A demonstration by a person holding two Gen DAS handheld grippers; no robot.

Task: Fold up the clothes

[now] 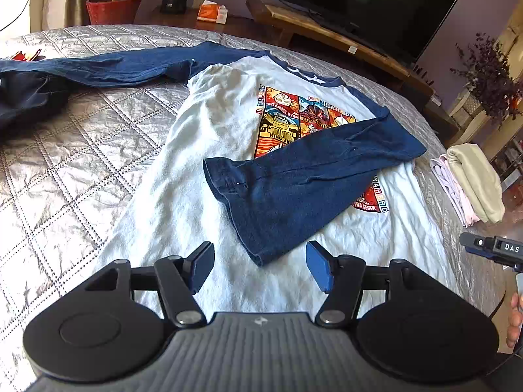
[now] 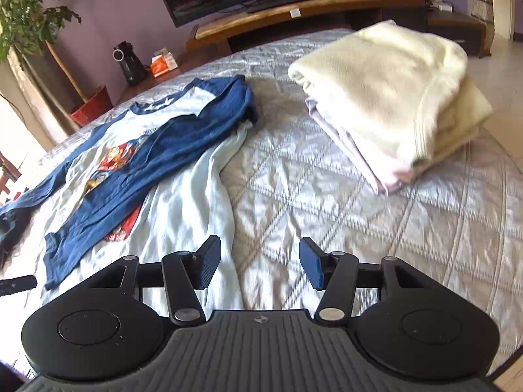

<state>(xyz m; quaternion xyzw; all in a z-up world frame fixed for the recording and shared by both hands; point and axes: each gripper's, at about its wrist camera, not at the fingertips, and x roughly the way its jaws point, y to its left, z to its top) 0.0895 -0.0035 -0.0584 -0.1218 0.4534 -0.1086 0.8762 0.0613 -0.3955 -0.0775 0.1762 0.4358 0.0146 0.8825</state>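
A white shirt with navy sleeves and a colourful print [image 1: 209, 150] lies flat on the quilted bed. One navy sleeve [image 1: 304, 176] is folded across its chest; the other sleeve [image 1: 108, 68] stretches out to the left. My left gripper [image 1: 260, 266] is open and empty, just above the shirt's lower part, near the folded sleeve's cuff. My right gripper [image 2: 260, 261] is open and empty, over the shirt's right edge [image 2: 196, 202] and the bedspread. The right gripper's body also shows in the left wrist view [image 1: 497, 248].
A stack of folded clothes [image 2: 392, 98] sits on the bed's right side, also in the left wrist view [image 1: 470, 183]. A dark garment [image 1: 29, 94] lies at the far left. The silver quilt [image 1: 65, 170] covers the bed. A TV bench [image 1: 327, 32] stands beyond.
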